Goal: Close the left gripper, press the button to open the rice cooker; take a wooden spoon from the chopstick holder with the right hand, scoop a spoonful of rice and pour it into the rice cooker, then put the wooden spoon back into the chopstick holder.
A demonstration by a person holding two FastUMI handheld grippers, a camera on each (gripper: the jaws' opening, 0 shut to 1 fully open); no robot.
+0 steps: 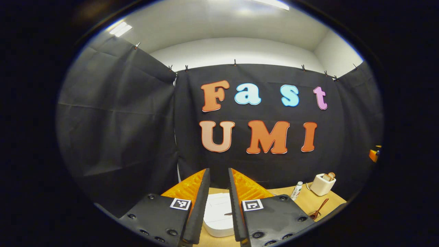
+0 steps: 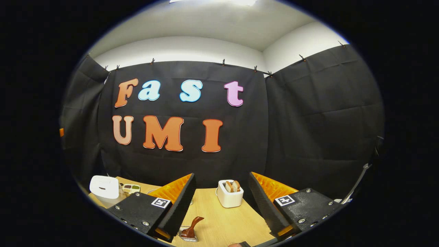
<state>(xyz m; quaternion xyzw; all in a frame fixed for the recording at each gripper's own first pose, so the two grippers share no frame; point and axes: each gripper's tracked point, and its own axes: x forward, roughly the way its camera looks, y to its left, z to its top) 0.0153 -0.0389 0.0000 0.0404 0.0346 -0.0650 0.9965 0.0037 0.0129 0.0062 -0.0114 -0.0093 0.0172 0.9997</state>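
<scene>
Nearest the lens in the left gripper view, the left gripper is seen with its two fingers held a narrow gap apart, nothing pinched between them; they are not fully closed, and no contact with anything is made. Through that gap and just beyond the fingertips, the white rice cooker is seen on the wooden table, its lid down. Farther right on the table a small white bottle is stood upright, and beyond it a white toaster with slices of bread in its slots is placed near the black cloth wall. A wooden spoon is seen lying at an angle toward the table's right edge, though what it rests in cannot be told from this view. In the right gripper view, the right gripper is held wide open above the table, with nothing between its fingers. Between and below the fingers, close to the left one, the wooden spoon is seen with its bowl down in a small clear dish and its handle tilted up to the right. The toaster is framed between the fingers, farther back. At the far left the rice cooker is seen, lid shut, with a small tray of compartments just beside it.
</scene>
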